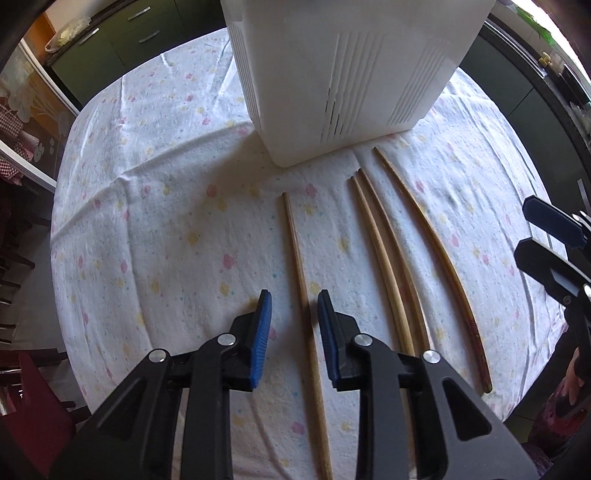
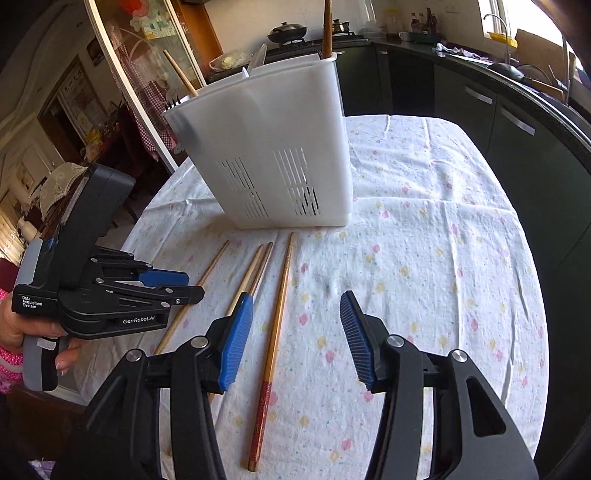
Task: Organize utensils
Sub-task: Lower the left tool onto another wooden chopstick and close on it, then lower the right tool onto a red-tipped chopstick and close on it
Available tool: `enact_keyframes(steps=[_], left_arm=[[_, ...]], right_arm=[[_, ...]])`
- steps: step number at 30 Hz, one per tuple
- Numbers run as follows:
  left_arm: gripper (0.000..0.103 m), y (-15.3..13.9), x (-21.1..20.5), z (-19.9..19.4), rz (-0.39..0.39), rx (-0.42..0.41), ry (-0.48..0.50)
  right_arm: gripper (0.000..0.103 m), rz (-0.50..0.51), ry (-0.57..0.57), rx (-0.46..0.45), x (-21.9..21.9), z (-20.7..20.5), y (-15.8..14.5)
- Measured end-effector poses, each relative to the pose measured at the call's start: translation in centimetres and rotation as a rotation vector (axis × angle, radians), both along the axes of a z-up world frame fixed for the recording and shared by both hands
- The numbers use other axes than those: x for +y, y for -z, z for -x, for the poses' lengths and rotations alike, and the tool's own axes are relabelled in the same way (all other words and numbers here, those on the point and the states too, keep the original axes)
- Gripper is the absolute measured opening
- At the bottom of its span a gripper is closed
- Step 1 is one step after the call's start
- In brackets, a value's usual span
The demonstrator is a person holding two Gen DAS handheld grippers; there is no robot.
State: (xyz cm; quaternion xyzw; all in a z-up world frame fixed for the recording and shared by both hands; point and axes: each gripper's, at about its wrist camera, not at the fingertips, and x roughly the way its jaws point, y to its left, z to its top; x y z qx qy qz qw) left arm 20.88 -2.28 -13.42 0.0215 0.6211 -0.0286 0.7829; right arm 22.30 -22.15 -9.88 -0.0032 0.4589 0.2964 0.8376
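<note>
- Four chopsticks (image 1: pixel 384 266) lie side by side on the floral tablecloth (image 1: pixel 166 221), at 6 o'clock of the white utensil holder (image 1: pixel 347 74).
- Left gripper (image 1: pixel 294 317): jaws spread, straddling the leftmost chopstick (image 1: pixel 301 280).
- Right gripper (image 2: pixel 296 332): jaws spread wide above the red-handled chopstick (image 2: pixel 275 332).

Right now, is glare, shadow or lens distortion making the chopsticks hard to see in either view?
Left wrist view: the chopsticks bow from fisheye but read clearly, the white holder bright. Right wrist view: the window is blown out; the red-handled chopstick is sharp.
</note>
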Motion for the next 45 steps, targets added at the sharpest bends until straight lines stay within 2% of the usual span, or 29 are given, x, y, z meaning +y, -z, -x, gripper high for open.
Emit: enact_keyframes(steps=[3, 4, 5, 9, 12, 16, 21, 28, 30, 31, 35, 42, 45], left_arm=[[0.017, -0.1, 0.0, 0.1, 0.0, -0.011, 0.004], [0.011, -0.1, -0.1, 0.1, 0.002, -0.016, 0.008], [0.007, -0.1, -0.1, 0.2, 0.002, -0.021, 0.014], [0.007, -0.1, -0.3, 0.1, -0.007, -0.038, 0.038], [0.007, -0.1, 0.9, 0.6, 0.001, -0.035, 0.022], [0.008, -0.1, 2.8, 1.6, 0.005, -0.043, 0.011], [0.008, -0.2, 3.1, 2.0, 0.002, -0.062, 0.025], [0.008, -0.1, 3.1, 1.9, 0.001, -0.079, 0.039], [0.008, -0.3, 2.9, 2.5, 0.006, -0.085, 0.039], [0.008, -0.2, 3.0, 2.5, 0.009, -0.089, 0.041], [0.008, -0.3, 3.1, 2.7, 0.02, -0.097, 0.046], [0.008, -0.3, 3.1, 2.8, 0.014, -0.098, 0.051], [0.008, -0.3, 3.1, 2.8, 0.011, -0.099, 0.055]], right_arm=[[0.048, -0.011, -0.032, 0.029, 1.2, -0.4, 0.1], [0.045, -0.023, -0.046, 0.046, 1.6, -0.7, 0.2], [0.037, -0.035, -0.062, 0.067, 2.1, -1.0, 0.2], [0.029, -0.014, -0.099, 0.128, 4.2, -2.2, 0.9], [0.029, 0.014, -0.117, 0.187, 5.7, -3.1, 2.0], [0.029, 0.078, -0.102, 0.212, 6.8, -3.8, 3.3], [0.029, 0.144, -0.09, 0.206, 8.3, -4.1, 4.0], [0.027, 0.276, -0.089, 0.128, 11.4, -3.7, 3.6], [0.017, 0.285, -0.079, 0.124, 11.4, -3.5, 3.3], [0.016, 0.278, -0.075, 0.133, 11.2, -3.6, 3.6], [0.016, 0.268, -0.055, 0.144, 9.9, -3.7, 3.8], [0.016, 0.347, -0.101, 0.11, 12.2, -2.8, 4.5], [0.013, 0.333, -0.095, 0.137, 11.7, -3.4, 4.5]])
